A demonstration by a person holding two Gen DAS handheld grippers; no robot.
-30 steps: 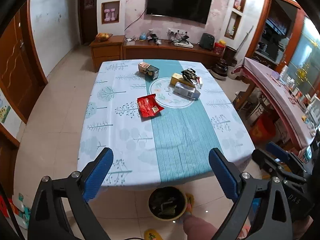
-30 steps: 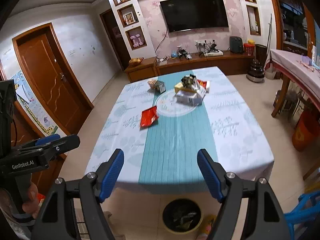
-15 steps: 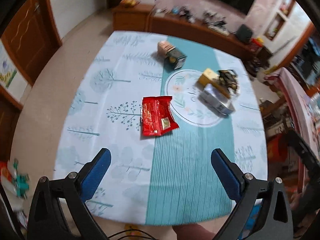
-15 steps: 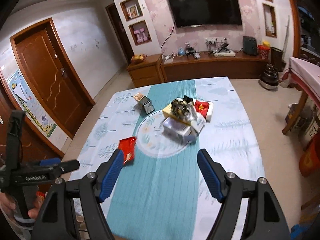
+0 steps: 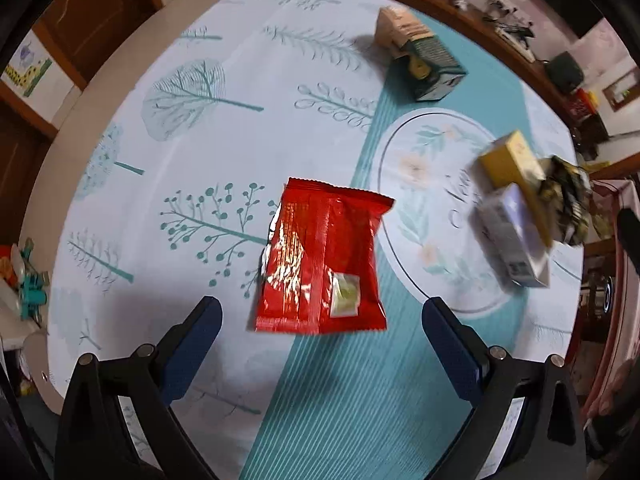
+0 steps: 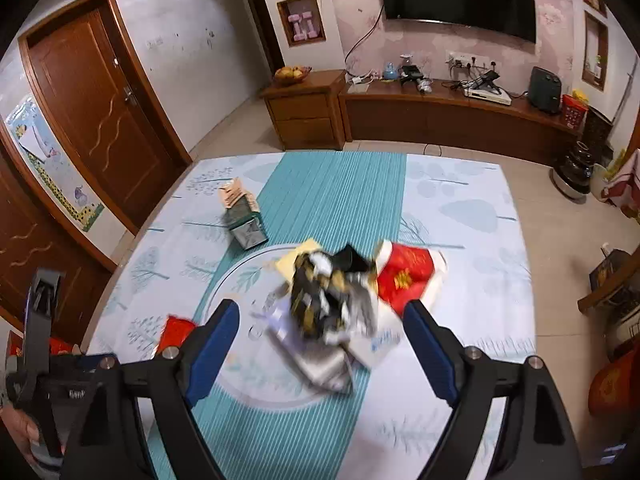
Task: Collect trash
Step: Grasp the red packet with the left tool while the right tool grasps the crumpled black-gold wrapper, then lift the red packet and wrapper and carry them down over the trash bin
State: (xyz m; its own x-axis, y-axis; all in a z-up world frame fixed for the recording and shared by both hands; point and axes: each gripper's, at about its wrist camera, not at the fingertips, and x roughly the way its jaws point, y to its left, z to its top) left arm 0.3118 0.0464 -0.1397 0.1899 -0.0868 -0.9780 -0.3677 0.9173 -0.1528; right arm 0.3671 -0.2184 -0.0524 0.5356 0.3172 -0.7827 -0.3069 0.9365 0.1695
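Note:
A red foil wrapper (image 5: 322, 260) lies flat on the table, just ahead of my open, empty left gripper (image 5: 320, 340). To its right lie a yellow box (image 5: 510, 160), a white box (image 5: 514, 236) and a crumpled black-and-gold wrapper (image 5: 566, 204). A green carton (image 5: 422, 60) lies at the far side. In the right wrist view my open, empty right gripper (image 6: 322, 348) hovers above the crumpled wrapper (image 6: 328, 296), which sits on the boxes, with a red-and-white packet (image 6: 406, 276) behind it. The green carton (image 6: 242, 220) lies to the left. The left gripper's body (image 6: 44, 360) shows at lower left.
The table wears a white tree-print cloth (image 5: 192, 128) with a teal striped runner (image 6: 336, 196). A wooden TV cabinet (image 6: 440, 116) stands along the far wall and a brown door (image 6: 100, 120) is at left. Tiled floor surrounds the table.
Both grippers have moved forward and down over the table. The left one closed in on the red wrapper, the right one on the pile of boxes. The bin under the table edge has left view.

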